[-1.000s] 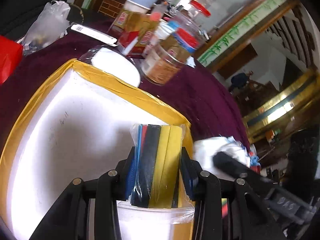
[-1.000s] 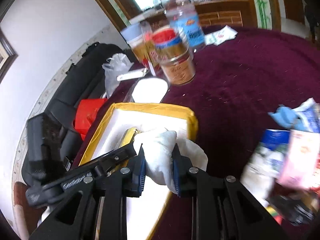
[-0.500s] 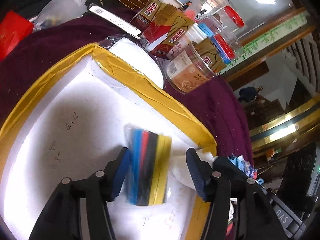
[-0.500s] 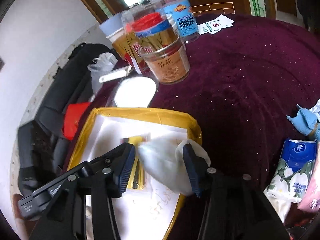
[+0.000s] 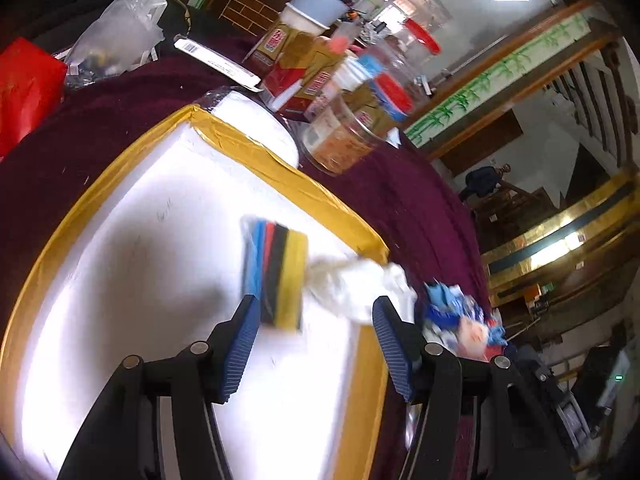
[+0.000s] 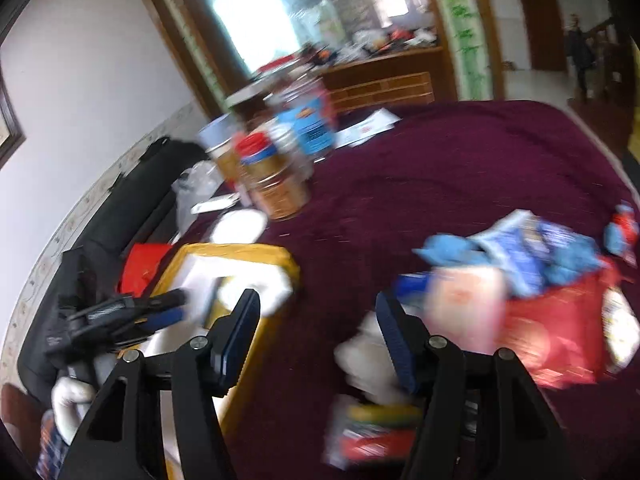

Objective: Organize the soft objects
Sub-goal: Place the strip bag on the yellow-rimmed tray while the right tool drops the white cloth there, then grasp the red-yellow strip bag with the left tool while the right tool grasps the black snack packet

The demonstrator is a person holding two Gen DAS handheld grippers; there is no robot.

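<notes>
Left wrist: two items in tray (image 5: 256, 152), sponge pack (image 5: 276, 272), white cloth (image 5: 356, 284); both grippers' fingers wide apart, empty

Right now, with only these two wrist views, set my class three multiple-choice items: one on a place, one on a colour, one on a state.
1. Where does the striped sponge pack lie?
A in the white tray
B on the tablecloth
C in a jar

2. What colour is the tray's taped rim?
A green
B yellow
C blue

3. How is the left gripper?
A shut on the pack
B shut on the white cloth
C open

Answers: 1 A, it rests on the tray floor; 2 B, the tape is yellow; 3 C, its fingers stand apart, holding nothing.
</notes>
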